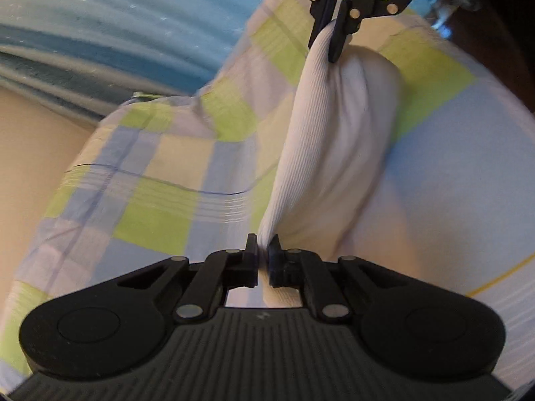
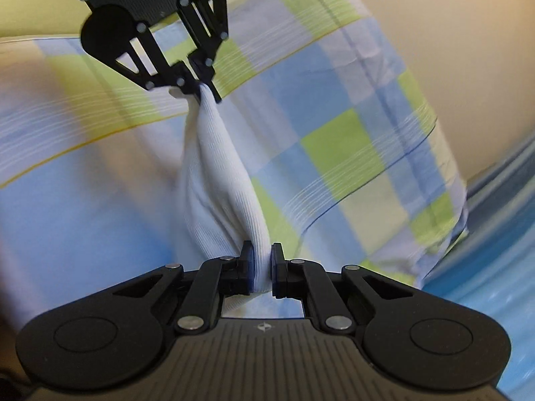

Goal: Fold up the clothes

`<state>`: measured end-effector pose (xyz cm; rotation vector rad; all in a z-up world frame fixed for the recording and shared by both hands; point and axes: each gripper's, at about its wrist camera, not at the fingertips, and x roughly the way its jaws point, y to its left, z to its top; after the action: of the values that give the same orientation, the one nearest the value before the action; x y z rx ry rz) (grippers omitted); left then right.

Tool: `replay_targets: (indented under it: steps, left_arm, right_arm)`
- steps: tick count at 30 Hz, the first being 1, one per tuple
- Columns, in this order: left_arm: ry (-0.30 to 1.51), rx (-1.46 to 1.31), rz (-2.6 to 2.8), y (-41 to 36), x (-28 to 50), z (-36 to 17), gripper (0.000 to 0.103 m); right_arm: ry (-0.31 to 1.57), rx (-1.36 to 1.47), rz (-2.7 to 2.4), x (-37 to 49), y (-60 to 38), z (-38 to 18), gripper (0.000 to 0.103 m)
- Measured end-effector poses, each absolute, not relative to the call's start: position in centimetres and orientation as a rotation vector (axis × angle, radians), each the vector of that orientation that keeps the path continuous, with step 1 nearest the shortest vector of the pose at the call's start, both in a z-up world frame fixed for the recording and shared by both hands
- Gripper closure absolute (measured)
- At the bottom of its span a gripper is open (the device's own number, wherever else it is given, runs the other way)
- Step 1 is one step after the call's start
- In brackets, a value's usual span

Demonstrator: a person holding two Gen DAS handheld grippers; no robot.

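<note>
Nearest in the left wrist view, the left gripper (image 1: 263, 250) has its two black fingers pressed together on one end of a white ribbed garment (image 1: 321, 153); the cloth is pinched between the pads and bunches up just above them. The garment runs away from that grip as a slack, twisted band to the right gripper (image 1: 337, 38), seen at the top of the same view, whose fingers are likewise clamped on the opposite end.

The right wrist view shows the reverse arrangement. The right gripper (image 2: 262, 260) pinches the white ribbed garment (image 2: 222, 173) between blue-edged pads, and the band rises to the left gripper (image 2: 200, 88), which holds the far end closed in its fingertips. The cloth is suspended between the two grips, gathered narrow at each end and fuller in the middle, and hangs above the surface rather than lying flat on it.

Beneath the garment lies a checked bedsheet (image 1: 160, 180) in green, blue, lilac and cream squares (image 2: 337, 153). A blue striped fabric (image 1: 110, 26) lies beyond the sheet's edge (image 2: 501, 250). Both views are motion-blurred at the margins.
</note>
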<state>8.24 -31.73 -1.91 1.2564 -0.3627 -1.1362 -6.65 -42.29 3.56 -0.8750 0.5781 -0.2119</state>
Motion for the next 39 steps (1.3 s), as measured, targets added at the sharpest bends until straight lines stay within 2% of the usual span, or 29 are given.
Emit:
replay_targets:
  steps: [4,7,13,19,22,23,24,26,30,32,39]
  left_arm:
    - [-0.339,1.211,-1.047,-30.2,7.9,1.5,0.099]
    - [-0.260,1.225,-1.048,-28.0,5.9,1.6,0.099]
    - [0.046,1.184,-1.220,-22.7,-0.5,-4.4,0.098]
    - [0.247,1.061,-1.305,-19.8,-3.5,-7.0,0.099]
    - [0.315,0.963,-1.306,-19.0,-2.6,-6.2,0.096]
    - [0.343,0.904,-1.282,-18.7,-1.7,-5.6,0.096]
    - [0.371,0.845,-1.257,-18.5,-0.7,-5.0,0.092]
    - [0.424,0.726,-1.206,-18.2,1.3,-3.8,0.084]
    - [0.548,0.517,-1.129,-19.2,5.6,-2.7,0.077]
    - [0.496,0.578,-1.148,-19.7,4.8,-2.8,0.077]
    - [0.202,1.021,-1.302,-18.3,-2.1,-7.0,0.066]
  right_arm:
    - [0.478,-0.917,-0.196,-6.4,-42.1,6.4,0.097]
    - [0.474,-0.916,-0.115,-8.3,-40.5,4.8,0.097]
    - [0.652,-0.829,0.036,-13.7,-37.7,-3.1,0.100]
    - [0.744,-0.759,0.065,-17.0,-37.3,-5.4,0.102]
    - [0.748,-0.710,0.021,-16.5,-38.8,-4.3,0.090]
    - [0.746,-0.677,0.002,-16.3,-39.5,-3.9,0.082]
    - [0.736,-0.623,-0.016,-16.2,-40.3,-3.4,0.077]
    - [0.719,-0.479,-0.031,-15.6,-41.9,-2.2,0.073]
    - [0.713,-0.141,-0.011,-13.7,-44.5,-0.7,0.066]
    - [0.721,-0.139,0.025,-13.3,-43.9,-0.7,0.065]
    - [0.761,-0.582,0.202,-14.5,-37.8,-4.0,0.062]
